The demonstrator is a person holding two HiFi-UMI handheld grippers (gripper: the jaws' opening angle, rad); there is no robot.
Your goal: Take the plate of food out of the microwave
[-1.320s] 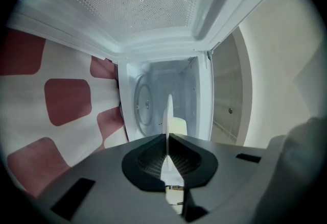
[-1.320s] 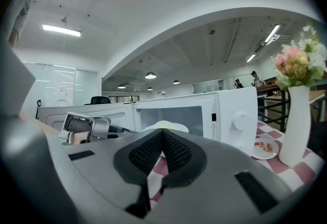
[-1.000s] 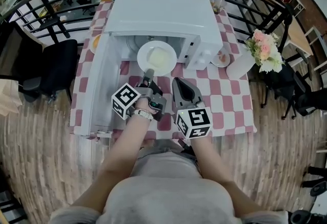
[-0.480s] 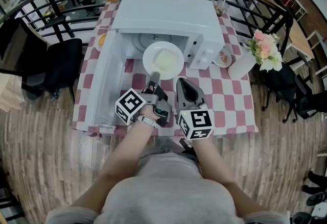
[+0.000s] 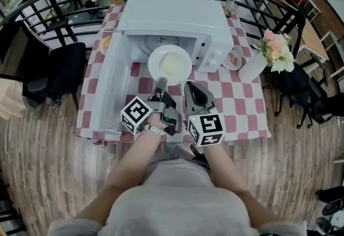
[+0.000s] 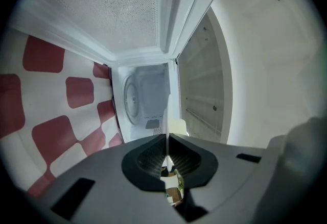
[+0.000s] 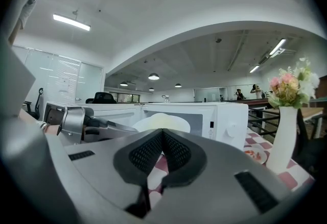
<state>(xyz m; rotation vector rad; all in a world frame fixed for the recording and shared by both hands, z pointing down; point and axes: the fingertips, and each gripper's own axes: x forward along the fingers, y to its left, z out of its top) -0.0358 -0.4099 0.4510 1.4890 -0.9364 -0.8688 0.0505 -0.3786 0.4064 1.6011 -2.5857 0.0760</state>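
Observation:
A white plate (image 5: 170, 64) with pale yellow food hangs at the mouth of the white microwave (image 5: 173, 17), whose door (image 5: 110, 87) is swung open to the left. My left gripper (image 5: 160, 81) is shut on the plate's near rim. In the left gripper view the plate (image 6: 167, 116) shows edge-on as a thin line pinched in my left gripper (image 6: 167, 139), with the microwave's cavity (image 6: 145, 98) behind it. My right gripper (image 5: 187, 86) hovers just right of the left one, shut and holding nothing. In its own view my right gripper (image 7: 162, 133) points at the plate (image 7: 162, 122).
The microwave stands on a red-and-white checked tablecloth (image 5: 236, 103). A white vase of pink flowers (image 5: 269, 55) and a small dish (image 5: 233, 60) are to the right of the microwave. A dark railing (image 5: 279, 1) curves behind the table, and a black chair (image 5: 51, 73) stands at the left.
My left gripper has drawn the plate a little toward me, out of the microwave's mouth. The right gripper has stayed beside it.

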